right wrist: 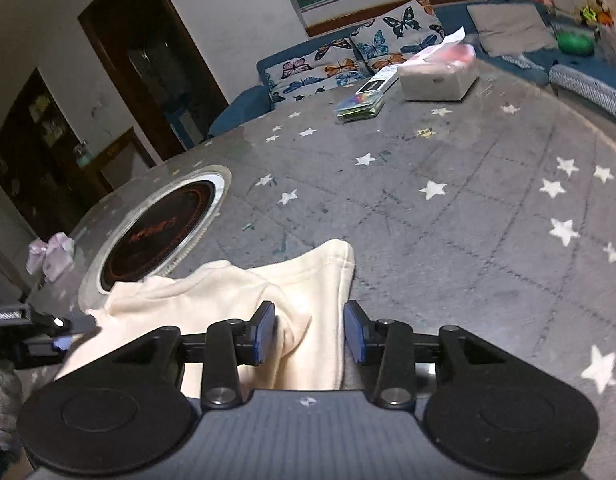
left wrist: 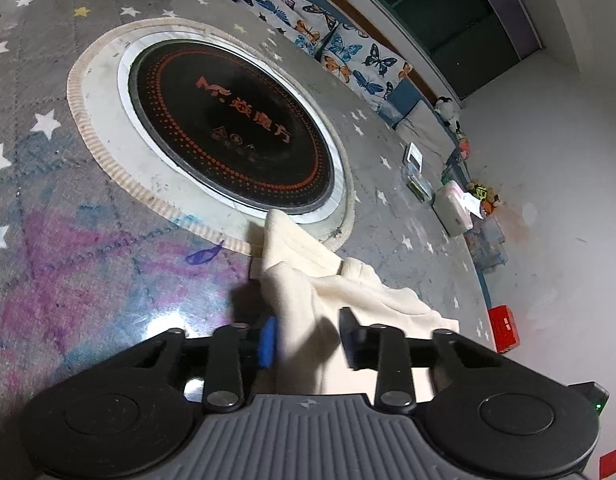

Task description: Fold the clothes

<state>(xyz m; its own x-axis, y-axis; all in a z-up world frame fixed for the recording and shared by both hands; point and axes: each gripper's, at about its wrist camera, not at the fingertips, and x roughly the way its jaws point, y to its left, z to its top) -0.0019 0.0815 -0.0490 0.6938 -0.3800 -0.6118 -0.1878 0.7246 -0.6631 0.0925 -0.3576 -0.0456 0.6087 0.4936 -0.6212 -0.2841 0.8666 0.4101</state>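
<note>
The big round table with the grey star-print cover (right wrist: 448, 216) fills most of both views. Set into its middle is the round black glass cooker plate with orange dots and a pale ring around it (left wrist: 231, 132). Across the near part of the table lies the soft cream-coloured piece of clothing (right wrist: 243, 300), bunched and wrinkled, with one corner touching the pale ring of the cooker plate.

Far off by the table edge sit a white tissue box (right wrist: 438, 78) and a small flat packet — well apart from the cloth, so they should not get in the way.

The left gripper (left wrist: 308, 340) has its blue pads spread a little, with cloth running up between them. The pads do not look pressed onto it. The right gripper (right wrist: 310, 330) is also spread, with a fold of cream cloth between its pads, loose and not pinched.

What could go wrong? If either claw pulls before it squeezes, the cloth would likely slip out and the fold would flop. If a claw grabs too thick a bunch, it may lift more than one layer and make a lumpy fold. The smooth table cover could also let the whole piece slide toward the cooker plate — then the edges would not line up.
</note>
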